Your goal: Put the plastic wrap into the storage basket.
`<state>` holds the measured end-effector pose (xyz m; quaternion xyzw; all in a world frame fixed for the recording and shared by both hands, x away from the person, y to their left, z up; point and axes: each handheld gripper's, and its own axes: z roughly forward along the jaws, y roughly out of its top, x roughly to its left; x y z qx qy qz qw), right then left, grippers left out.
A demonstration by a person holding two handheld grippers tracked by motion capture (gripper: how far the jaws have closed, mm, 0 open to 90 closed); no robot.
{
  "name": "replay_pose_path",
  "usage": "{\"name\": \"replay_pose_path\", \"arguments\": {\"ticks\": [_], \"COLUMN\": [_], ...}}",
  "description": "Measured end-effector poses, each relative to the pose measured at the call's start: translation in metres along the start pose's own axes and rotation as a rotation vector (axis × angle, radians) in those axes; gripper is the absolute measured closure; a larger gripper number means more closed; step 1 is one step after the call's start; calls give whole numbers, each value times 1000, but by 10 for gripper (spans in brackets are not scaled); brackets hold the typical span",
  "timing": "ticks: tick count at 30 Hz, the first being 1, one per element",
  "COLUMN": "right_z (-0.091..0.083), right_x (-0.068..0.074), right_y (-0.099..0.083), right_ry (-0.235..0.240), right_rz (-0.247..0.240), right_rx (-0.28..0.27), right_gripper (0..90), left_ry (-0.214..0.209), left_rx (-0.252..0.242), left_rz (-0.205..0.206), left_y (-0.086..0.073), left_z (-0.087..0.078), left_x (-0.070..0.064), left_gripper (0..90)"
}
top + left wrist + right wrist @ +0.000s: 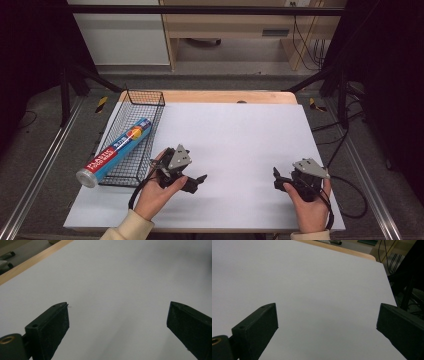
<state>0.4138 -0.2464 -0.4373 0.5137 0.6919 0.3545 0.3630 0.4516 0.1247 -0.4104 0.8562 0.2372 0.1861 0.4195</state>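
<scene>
the plastic wrap roll [116,150] lies in the wire basket [145,98], just to the left of my left hand-held gripper [197,181]. its long axis runs diagonally, near cap end sticking out over the basket's front rim, far end angled away and rightward. my left hand-held gripper has its jaws spread, empty, over the white counter [240,135]. my right hand-held gripper [277,179], also spread and empty, is well apart from the roll. judgement: left is nearer.

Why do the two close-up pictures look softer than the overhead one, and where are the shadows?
High view: evenly lit white table cover, dark surroundings. Left gripper view: the near black jaws look soft, faint grey shadow bands cross the cover. Right gripper view: likewise soft jaws; background cables blurred.
</scene>
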Motion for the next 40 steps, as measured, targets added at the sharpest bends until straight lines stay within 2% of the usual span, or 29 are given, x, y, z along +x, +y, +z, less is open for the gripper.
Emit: {"name": "replay_pose_path", "arguments": {"ticks": [10, 19, 22, 25, 31, 35, 39, 40], "right_z": [-7, -10, -12, -13, -13, -10, -10, -10], "right_x": [-7, -10, -11, -11, -12, -10, -10, -10], "right_y": [-7, -15, -18, -20, -24, -25, -24, -24], "right_ry": [-6, 12, 25, 23, 30, 41, 32, 27], "right_rz": [21, 31, 40, 42, 44, 41, 39, 40], "right_rx": [9, 28, 34, 37, 52, 70, 57, 53], "right_gripper": [39, 38, 38, 37, 36, 38, 47, 48], "left_ry": [-30, -18, -20, -32, -28, -12, -5, 10], "left_rx": [27, 43, 54, 62, 63, 56, 40, 27], "left_rz": [17, 27, 12, -8, -36, -14, -4, 7], "left_y": [-14, -28, -33, -39, -51, -55, -59, -60], "left_z": [16, 21, 21, 21, 16, 9, 1, -1], "left_x": [-5, 0, 2, 5, 10, 9, 6, 5], "left_gripper": [38, 37, 37, 37, 38, 37, 37, 38]}}
